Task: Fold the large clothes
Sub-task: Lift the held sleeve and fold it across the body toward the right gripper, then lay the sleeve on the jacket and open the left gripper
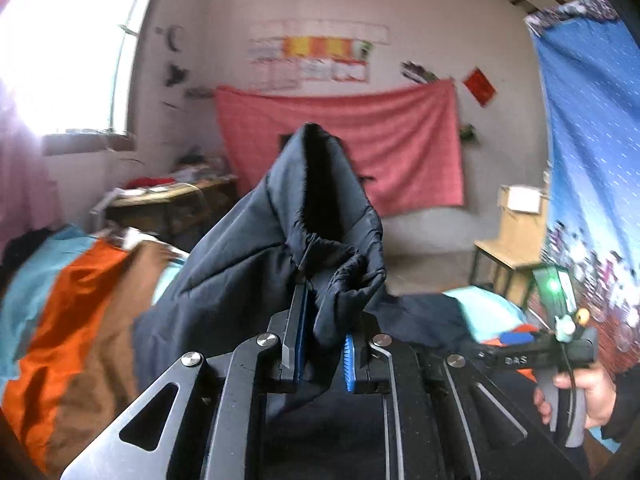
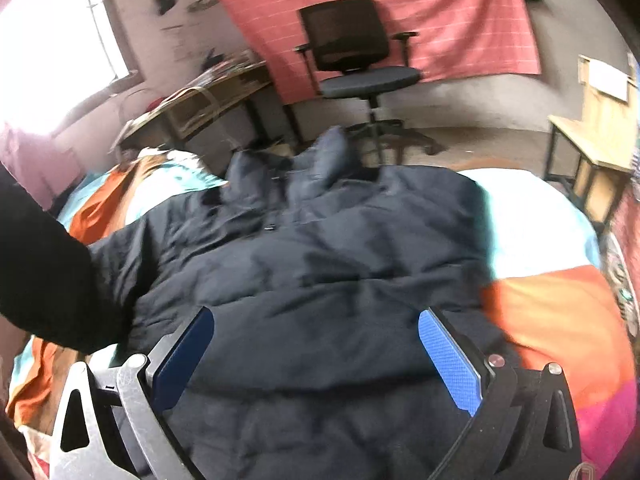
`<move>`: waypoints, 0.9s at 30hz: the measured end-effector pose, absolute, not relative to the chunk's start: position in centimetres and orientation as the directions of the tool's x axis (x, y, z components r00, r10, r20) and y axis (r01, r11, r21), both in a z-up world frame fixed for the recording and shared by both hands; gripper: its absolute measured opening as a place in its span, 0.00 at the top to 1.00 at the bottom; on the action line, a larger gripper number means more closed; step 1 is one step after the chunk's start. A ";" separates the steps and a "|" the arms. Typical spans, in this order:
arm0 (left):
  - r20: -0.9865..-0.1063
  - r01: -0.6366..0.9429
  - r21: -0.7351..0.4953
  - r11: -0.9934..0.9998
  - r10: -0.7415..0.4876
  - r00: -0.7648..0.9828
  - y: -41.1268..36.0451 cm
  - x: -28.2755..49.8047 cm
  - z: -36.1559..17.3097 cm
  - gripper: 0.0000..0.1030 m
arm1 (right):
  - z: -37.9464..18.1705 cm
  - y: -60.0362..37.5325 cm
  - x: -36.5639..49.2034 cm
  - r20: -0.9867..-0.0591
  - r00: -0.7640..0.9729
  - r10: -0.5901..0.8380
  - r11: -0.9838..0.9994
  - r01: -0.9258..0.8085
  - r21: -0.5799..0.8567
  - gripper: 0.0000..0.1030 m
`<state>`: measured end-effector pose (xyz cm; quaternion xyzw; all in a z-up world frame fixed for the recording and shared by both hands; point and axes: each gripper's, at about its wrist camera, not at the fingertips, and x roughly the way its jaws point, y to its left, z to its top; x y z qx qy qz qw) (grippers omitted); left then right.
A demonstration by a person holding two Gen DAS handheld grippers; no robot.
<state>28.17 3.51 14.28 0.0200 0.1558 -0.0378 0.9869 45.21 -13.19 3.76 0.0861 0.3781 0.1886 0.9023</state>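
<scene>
A dark navy padded jacket (image 2: 320,248) lies spread on a bed with a striped orange, teal and brown cover (image 2: 552,312). My left gripper (image 1: 326,320) is shut on the gathered cuff of the jacket's sleeve (image 1: 320,200), which stands up above the fingers and hangs back toward the bed. My right gripper (image 2: 316,316) is open, its blue pads (image 2: 448,364) wide apart just above the jacket's body with nothing pinched. In the left wrist view a hand (image 1: 588,392) holds the right gripper's handle at the right edge. A black sleeve (image 2: 44,272) covers the left of the right wrist view.
Past the bed stand a black office chair (image 2: 360,52), a cluttered desk (image 2: 208,96) under a bright window, and a wooden table (image 2: 592,140) at the right. A pink cloth (image 1: 340,140) hangs on the far wall.
</scene>
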 end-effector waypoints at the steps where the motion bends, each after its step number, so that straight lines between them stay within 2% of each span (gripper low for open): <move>1: -0.326 0.104 0.026 0.994 -0.090 0.941 2.7 28.8 13.9 0.88 | 3.6 -13.6 45.2 -0.655 0.644 0.396 0.918 -0.269 0.290 0.00; 5: -0.404 0.216 0.000 0.976 -0.198 0.893 -0.8 29.9 11.1 0.88 | 2.5 -16.0 45.5 -0.677 0.633 0.374 0.927 -0.230 0.298 0.00; 8: -0.472 0.278 -0.087 0.957 -0.285 0.834 -2.1 30.7 9.0 0.88 | 1.7 -17.3 45.9 -0.691 0.632 0.353 0.934 -0.191 0.302 0.00; 14: -0.582 0.346 -0.155 0.925 -0.369 0.725 -3.8 32.3 5.9 0.84 | 0.5 -19.5 46.5 -0.689 0.602 0.404 0.908 -0.168 0.385 0.00; 16: -0.614 0.365 -0.179 0.914 -0.393 0.684 -4.3 32.7 5.0 0.78 | 0.2 -20.0 46.4 -0.658 0.604 0.449 0.880 -0.173 0.442 0.00; 17: -0.621 0.374 -0.193 0.907 -0.408 0.669 -4.2 32.3 5.0 0.69 | 0.0 -20.4 46.5 -0.641 0.602 0.476 0.862 -0.172 0.478 0.00; 18: -0.625 0.381 -0.202 0.902 -0.418 0.659 -4.4 32.2 4.7 0.53 | -0.3 -20.6 46.6 -0.627 0.591 0.508 0.837 -0.168 0.521 0.00; 20: -0.617 0.391 -0.213 0.895 -0.434 0.656 -4.0 31.3 4.9 0.32 | -1.1 -21.0 46.9 -0.587 0.555 0.589 0.769 -0.164 0.618 0.00; 22: -0.607 0.409 -0.220 0.886 -0.452 0.654 -3.9 30.7 5.2 0.30 | -1.7 -20.9 46.9 -0.571 0.533 0.625 0.736 -0.157 0.659 0.00; 27: -0.653 0.367 -0.197 0.909 -0.401 0.642 -2.5 29.5 4.5 0.29 | -2.5 -19.4 46.4 -0.593 0.443 0.672 0.724 -0.223 0.653 0.00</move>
